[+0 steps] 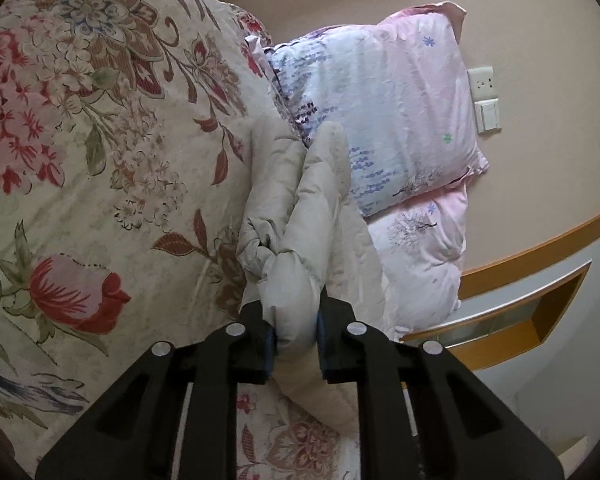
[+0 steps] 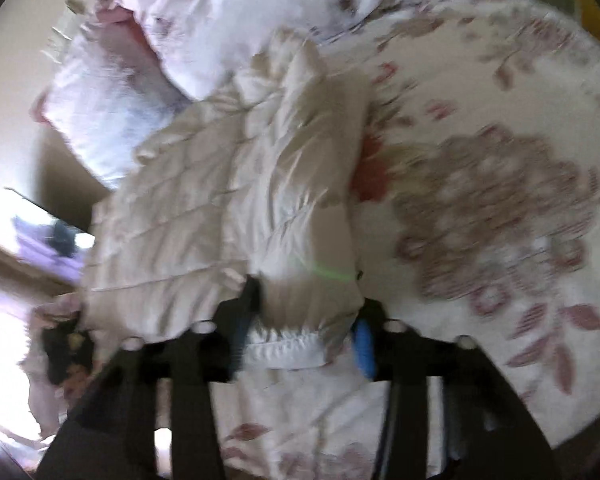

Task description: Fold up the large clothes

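Observation:
A beige quilted puffer jacket [image 2: 220, 200] lies on a floral bedspread [image 2: 480, 184]. My left gripper [image 1: 296, 336] is shut on a bunched, padded part of the jacket [image 1: 300, 208], which rises away from the jaws. My right gripper [image 2: 304, 320] holds a thick fold of the jacket between its jaws, near a white ribbed hem [image 2: 284, 346]. The right wrist view is blurred by motion.
The floral bedspread [image 1: 100, 160] fills the left of the left wrist view. Two pink and blue pillows [image 1: 380, 120] lean at the headboard wall [image 1: 540, 20], also seen in the right wrist view [image 2: 220, 20]. A wooden bedside shelf [image 1: 520, 320] is at the right.

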The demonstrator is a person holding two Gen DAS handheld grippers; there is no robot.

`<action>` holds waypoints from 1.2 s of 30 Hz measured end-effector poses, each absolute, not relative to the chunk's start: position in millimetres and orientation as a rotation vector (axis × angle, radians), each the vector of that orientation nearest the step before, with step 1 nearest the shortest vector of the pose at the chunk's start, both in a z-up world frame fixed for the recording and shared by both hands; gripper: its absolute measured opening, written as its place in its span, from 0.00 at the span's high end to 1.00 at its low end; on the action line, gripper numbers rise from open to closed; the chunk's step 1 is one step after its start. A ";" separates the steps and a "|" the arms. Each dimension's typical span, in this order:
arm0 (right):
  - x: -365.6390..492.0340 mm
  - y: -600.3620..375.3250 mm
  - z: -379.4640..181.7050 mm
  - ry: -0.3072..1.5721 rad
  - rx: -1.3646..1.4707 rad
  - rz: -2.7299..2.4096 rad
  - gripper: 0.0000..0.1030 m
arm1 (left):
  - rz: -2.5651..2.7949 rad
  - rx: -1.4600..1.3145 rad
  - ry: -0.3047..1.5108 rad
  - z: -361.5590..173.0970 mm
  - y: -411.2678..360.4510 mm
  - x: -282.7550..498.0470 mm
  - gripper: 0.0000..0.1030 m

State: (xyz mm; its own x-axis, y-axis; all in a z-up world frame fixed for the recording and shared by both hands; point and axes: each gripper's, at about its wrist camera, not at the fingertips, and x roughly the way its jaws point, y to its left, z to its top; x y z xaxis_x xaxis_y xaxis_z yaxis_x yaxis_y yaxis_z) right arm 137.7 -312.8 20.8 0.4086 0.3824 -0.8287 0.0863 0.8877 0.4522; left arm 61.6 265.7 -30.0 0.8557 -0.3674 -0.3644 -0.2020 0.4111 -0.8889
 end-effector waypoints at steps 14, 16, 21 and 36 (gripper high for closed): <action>153.3 -145.9 79.0 0.802 -0.054 0.241 0.41 | -0.031 -1.032 0.543 -28.4 253.0 33.4 0.35; 158.6 -121.2 74.4 0.799 -0.089 0.272 0.41 | -0.022 -1.025 0.532 -29.0 249.1 28.0 0.35; 163.4 -90.7 66.2 0.788 -0.152 0.259 0.41 | -0.014 -0.952 0.523 -24.8 233.7 27.2 0.31; 181.8 -66.9 26.1 0.847 -0.216 0.194 0.39 | 0.018 -0.969 0.571 -28.8 221.3 57.4 0.30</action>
